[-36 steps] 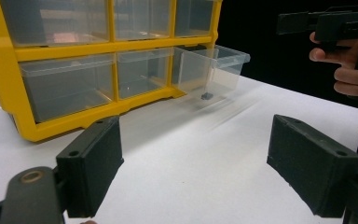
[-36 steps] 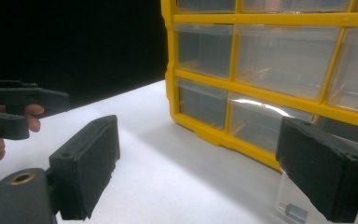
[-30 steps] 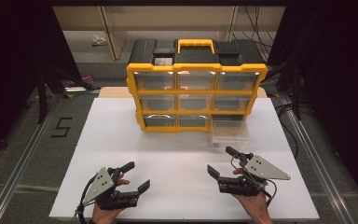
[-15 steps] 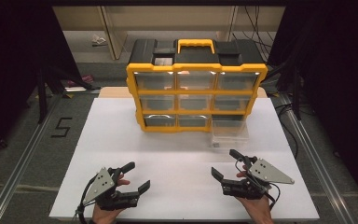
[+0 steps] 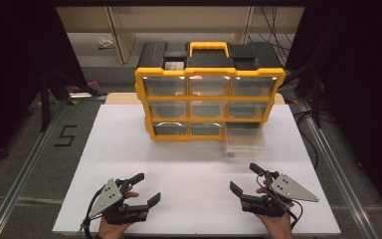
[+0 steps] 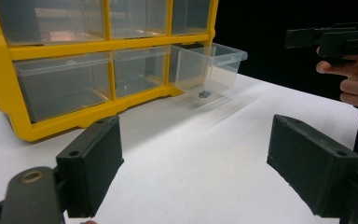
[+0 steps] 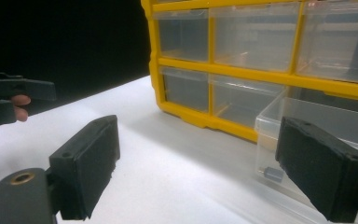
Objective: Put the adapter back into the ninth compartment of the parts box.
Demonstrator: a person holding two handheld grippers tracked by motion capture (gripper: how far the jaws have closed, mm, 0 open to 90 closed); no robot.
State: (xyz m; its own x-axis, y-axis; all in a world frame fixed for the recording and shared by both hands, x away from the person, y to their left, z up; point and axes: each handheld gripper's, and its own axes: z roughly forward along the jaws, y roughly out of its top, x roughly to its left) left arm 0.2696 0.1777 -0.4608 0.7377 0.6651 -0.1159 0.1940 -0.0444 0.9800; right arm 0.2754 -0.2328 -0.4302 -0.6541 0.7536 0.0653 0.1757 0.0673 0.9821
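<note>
A yellow and black drawer cabinet stands at the back of the white table. Its bottom right clear drawer is pulled out onto the table, with a small dark piece in its front corner. My left gripper is open near the front left edge, holding nothing. My right gripper is open at the front right, just in front of the drawer. In the left gripper view, the open gripper faces the drawer and the piece. In the right gripper view, the gripper stands open before the drawer and the piece.
The other drawers of the cabinet are pushed in and look empty. A bare stretch of white table lies between the two grippers and the cabinet. Metal rails and dark floor flank the table. The other hand's gripper shows far left.
My right gripper has drifted slightly toward the near edge and to the right. The left gripper and the drawer have stayed put.
</note>
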